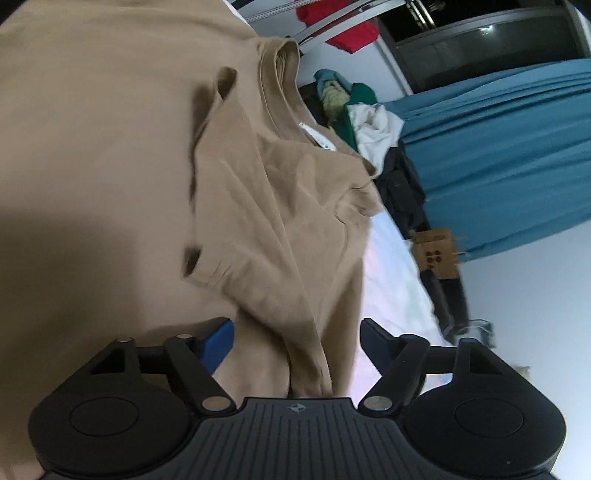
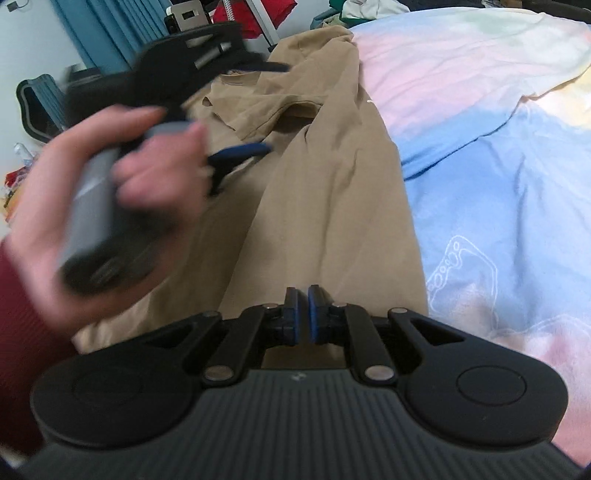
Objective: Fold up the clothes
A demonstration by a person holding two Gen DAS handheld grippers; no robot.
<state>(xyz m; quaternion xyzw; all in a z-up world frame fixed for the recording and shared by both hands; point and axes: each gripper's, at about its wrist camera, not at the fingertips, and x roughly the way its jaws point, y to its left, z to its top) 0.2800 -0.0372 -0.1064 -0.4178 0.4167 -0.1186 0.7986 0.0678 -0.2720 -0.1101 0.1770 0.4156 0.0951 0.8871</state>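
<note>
I have the tan shirt (image 2: 332,184) lying lengthwise on the bed, over a pastel sheet (image 2: 498,166) of pink, blue and pale yellow; its body is already doubled into a long strip, with one short sleeve (image 1: 266,206) folded in across the chest and the collar (image 1: 280,74), label showing, at the far end; from my left wrist view the left gripper (image 1: 297,341) stands spread, its blue pads well apart and nothing pressed between them, though a fold of the shirt runs through the gap beneath them; the right wrist view shows that same gripper from outside, blurred, gripped by the left hand (image 2: 92,206) in a dark red sleeve (image 2: 26,332), held above the sleeve end of the shirt; the right gripper (image 2: 303,314) has its two blue pads pressed almost together just above the near hem of the shirt, and I cannot tell whether any cloth is caught in that narrow slit; beyond the bed's far edge I see a heap of clothes (image 1: 354,110) in green, white and dark tones, a teal curtain (image 1: 498,155), a small cardboard box (image 1: 436,254) on the floor and something red (image 1: 347,29) hanging higher up.
</note>
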